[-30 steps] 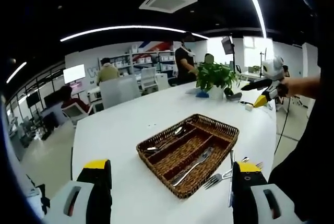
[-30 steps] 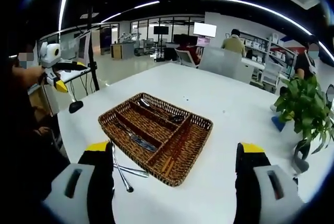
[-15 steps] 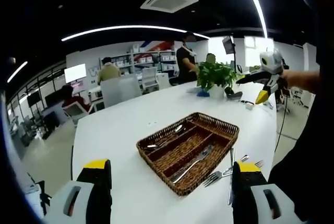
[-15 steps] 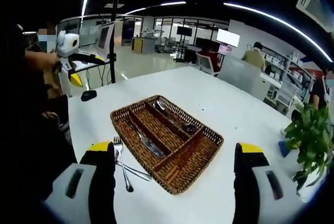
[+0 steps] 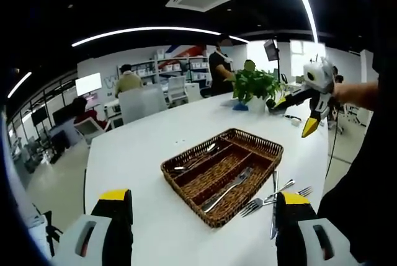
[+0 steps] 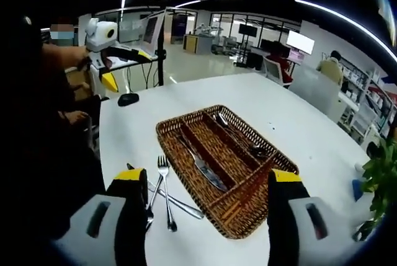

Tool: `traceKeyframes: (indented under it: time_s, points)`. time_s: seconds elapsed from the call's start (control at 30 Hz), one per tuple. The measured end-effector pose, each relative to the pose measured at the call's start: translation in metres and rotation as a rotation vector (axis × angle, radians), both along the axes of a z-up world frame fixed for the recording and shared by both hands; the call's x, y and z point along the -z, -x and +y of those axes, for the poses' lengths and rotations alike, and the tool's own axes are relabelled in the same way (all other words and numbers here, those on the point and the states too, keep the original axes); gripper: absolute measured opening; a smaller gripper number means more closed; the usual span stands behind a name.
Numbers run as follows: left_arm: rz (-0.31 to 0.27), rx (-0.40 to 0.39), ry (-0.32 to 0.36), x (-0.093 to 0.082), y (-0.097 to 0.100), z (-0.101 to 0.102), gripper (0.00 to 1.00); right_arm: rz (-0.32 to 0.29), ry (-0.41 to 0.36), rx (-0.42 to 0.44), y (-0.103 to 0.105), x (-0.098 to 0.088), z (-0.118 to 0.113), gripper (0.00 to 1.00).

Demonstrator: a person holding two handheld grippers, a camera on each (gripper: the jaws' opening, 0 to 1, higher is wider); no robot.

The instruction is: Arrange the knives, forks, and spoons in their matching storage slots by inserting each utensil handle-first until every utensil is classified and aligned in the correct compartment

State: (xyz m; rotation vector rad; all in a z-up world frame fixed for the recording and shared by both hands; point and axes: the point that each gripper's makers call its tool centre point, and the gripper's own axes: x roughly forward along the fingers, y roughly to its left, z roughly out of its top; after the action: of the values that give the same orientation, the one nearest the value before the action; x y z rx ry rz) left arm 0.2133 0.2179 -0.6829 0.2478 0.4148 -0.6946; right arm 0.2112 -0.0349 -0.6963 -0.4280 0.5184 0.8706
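Both claws wide and empty; wicker tray (image 6: 186,131) ahead holds some utensils; loose forks (image 6: 165,182) beside the right claw (image 6: 201,182) remain unsorted.

In the right gripper view, bare white table (image 6: 279,111) lies open from 12 to 3 o'clock of the wicker tray (image 6: 226,160). Loose forks (image 6: 162,191) crowd its 8 o'clock side.
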Motion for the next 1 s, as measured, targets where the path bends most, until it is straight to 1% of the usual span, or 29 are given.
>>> traceKeyframes:
  time_s: [0.1,0.17,0.23,0.33,0.4,0.5,0.63,0.77,0.8,0.83,0.87,0.93,1.0]
  points:
    - [0.0,0.001,-0.001,0.0,0.001,-0.002,1.0,0.003,-0.007,-0.029,0.0,0.003,0.008,0.73]
    - [-0.002,-0.003,0.001,-0.001,0.002,-0.002,1.0,0.026,-0.009,-0.053,0.002,0.012,0.017,0.72]
    - [-0.004,-0.013,0.005,-0.001,0.001,0.001,1.0,0.031,-0.003,-0.067,0.002,0.017,0.021,0.7]
    - [-0.004,-0.021,0.002,-0.002,0.002,0.004,1.0,0.053,-0.006,-0.104,0.006,0.031,0.032,0.64]
    - [-0.002,-0.027,0.001,-0.003,0.003,0.008,1.0,0.068,-0.002,-0.13,0.009,0.039,0.039,0.63]
    - [-0.002,-0.038,-0.001,-0.002,0.006,0.012,1.0,0.071,0.013,-0.167,0.012,0.049,0.046,0.62]
    - [0.006,-0.034,-0.015,0.002,0.009,0.013,1.0,0.094,0.014,-0.19,0.014,0.062,0.052,0.58]
    - [0.008,-0.042,-0.006,0.001,0.011,0.015,1.0,0.109,0.03,-0.22,0.016,0.078,0.059,0.54]
    - [0.012,-0.042,-0.01,0.002,0.013,0.015,1.0,0.111,0.037,-0.23,0.017,0.082,0.061,0.53]
    - [0.014,-0.04,-0.013,0.003,0.015,0.015,1.0,0.097,0.043,-0.266,0.019,0.087,0.065,0.5]
    - [0.019,-0.038,-0.016,0.004,0.017,0.015,1.0,0.088,0.044,-0.28,0.02,0.09,0.067,0.48]
    - [0.024,-0.037,-0.022,0.005,0.02,0.016,1.0,0.103,0.063,-0.288,0.022,0.1,0.068,0.44]
    - [0.025,-0.04,-0.022,0.004,0.021,0.017,1.0,0.107,0.067,-0.294,0.022,0.105,0.07,0.42]
